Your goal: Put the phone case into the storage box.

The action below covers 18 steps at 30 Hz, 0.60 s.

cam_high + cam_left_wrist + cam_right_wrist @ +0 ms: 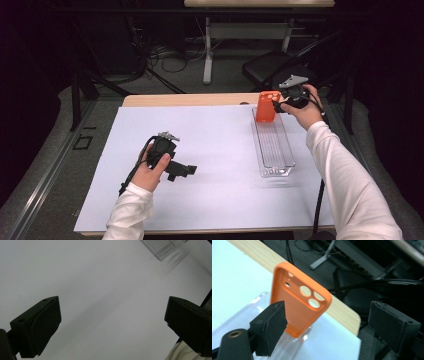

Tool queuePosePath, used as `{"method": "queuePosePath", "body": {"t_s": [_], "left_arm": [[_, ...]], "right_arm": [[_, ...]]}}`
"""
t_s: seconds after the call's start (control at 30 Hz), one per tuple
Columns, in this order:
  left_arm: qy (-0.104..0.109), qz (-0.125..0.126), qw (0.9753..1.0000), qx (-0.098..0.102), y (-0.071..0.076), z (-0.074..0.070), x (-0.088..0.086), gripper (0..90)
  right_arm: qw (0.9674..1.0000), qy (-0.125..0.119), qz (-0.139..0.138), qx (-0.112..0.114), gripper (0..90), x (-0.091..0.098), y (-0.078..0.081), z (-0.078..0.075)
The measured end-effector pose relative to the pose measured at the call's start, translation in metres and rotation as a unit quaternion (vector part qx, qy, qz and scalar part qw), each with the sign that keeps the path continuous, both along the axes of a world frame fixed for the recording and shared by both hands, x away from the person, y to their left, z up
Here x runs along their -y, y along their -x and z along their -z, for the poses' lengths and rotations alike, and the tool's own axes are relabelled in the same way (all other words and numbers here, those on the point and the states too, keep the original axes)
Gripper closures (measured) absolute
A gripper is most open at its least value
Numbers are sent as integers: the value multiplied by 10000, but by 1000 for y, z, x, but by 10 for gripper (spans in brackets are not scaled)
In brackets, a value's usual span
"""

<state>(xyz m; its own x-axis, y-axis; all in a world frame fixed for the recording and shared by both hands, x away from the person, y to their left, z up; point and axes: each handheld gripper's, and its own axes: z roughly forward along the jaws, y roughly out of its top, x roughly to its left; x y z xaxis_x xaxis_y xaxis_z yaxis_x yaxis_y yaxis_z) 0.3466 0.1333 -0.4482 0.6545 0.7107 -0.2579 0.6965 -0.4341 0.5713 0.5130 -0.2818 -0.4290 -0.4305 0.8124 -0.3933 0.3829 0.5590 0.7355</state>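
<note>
L gripper [182, 171] low over table's near-left, jaws wide apart, nothing between, L hand [150, 172] wrapped round its body. R gripper [276, 106] raised at far right, jaws spread too, R hand [305, 107] gripping it, arm stretched fwd. Both sleeves white.

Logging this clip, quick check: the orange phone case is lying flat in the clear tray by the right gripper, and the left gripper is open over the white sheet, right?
Not quite. The orange phone case stands upright at the far end of the clear tray, as the right gripper view shows. The rest holds: right gripper beside it, left gripper open over the white sheet.
</note>
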Motion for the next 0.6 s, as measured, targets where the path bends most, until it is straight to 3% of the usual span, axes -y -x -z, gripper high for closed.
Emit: {"method": "queuePosePath", "body": {"t_s": [0.33,0.6], "left_arm": [[14,27,10000,7,1,-1,0,12],[55,4,10000,21,1,-2,0,12]], "right_arm": [[9986,-397,162,-309,2,-1,-1,-2],[9952,-767,252,-560,0,-1,-1,-5]]}}
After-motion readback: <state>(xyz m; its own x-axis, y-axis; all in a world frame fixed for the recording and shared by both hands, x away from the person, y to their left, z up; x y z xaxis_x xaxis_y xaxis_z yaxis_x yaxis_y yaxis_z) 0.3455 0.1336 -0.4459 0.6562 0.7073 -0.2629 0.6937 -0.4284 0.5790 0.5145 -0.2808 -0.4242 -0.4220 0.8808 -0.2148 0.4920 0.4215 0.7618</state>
